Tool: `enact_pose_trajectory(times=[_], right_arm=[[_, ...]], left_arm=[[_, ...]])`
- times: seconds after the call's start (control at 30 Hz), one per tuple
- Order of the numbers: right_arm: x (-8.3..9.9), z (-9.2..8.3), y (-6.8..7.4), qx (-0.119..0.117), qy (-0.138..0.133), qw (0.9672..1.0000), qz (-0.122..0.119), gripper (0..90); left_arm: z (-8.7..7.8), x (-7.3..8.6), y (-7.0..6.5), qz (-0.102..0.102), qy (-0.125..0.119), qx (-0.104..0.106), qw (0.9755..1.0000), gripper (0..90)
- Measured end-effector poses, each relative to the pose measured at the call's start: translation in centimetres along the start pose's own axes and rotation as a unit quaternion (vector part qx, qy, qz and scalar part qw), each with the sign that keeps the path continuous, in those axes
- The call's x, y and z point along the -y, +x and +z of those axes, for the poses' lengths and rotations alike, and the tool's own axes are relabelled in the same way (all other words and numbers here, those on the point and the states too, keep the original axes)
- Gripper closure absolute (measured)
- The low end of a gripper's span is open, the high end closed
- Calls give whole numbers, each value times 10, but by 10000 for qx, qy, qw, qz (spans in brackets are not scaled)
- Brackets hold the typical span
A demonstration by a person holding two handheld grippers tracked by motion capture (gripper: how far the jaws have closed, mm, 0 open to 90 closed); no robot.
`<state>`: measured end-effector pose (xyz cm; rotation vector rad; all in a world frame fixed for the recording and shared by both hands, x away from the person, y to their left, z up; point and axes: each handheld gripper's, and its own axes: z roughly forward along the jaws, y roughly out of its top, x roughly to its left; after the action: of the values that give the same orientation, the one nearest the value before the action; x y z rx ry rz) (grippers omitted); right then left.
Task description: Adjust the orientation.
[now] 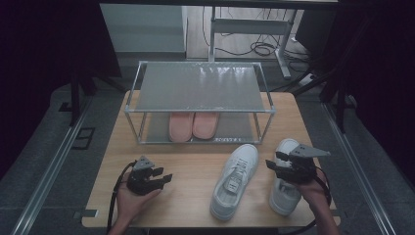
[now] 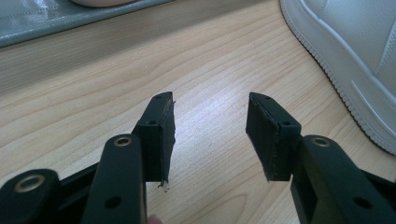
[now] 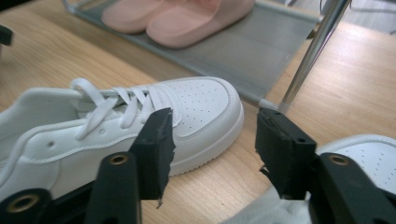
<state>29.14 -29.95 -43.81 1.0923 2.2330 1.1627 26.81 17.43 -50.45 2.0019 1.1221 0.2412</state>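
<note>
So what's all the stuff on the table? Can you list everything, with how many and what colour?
sneakers: 2, white; one lies in the middle front of the table, the other lies right of it, under the right gripper
slippers: 2, pink, side by side on the bottom shelf of the rack
shoe rack: 1, silvery frame with grey shelves, at the back of the table; top shelf bare
table: 1, light wood
left gripper: 1, black, jaws open over bare wood at the front left
right gripper: 1, black, jaws open, above the right sneaker
hands: 2, one on each gripper, coming in from the bottom edge
</note>
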Motion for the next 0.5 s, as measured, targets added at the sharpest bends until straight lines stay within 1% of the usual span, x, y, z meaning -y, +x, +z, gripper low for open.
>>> enact_pose_trajectory(times=[0.17,0.23,0.27,0.37,0.5], right_arm=[[-15,10,2,99,320,9994,-89,604],[-20,13,2,103,428,9990,-73,641],[-22,15,3,68,487,9988,-68,660],[-24,20,3,73,635,9979,-67,722],[-24,28,0,106,932,9956,-78,806]], left_arm=[[-1,2,3,7,29,-29,10000,519],[-1,3,2,16,40,-14,10000,518],[-1,3,2,25,44,-5,10000,518],[-1,3,1,38,63,-7,10000,517],[-4,3,-1,8,13,-23,10000,517]])
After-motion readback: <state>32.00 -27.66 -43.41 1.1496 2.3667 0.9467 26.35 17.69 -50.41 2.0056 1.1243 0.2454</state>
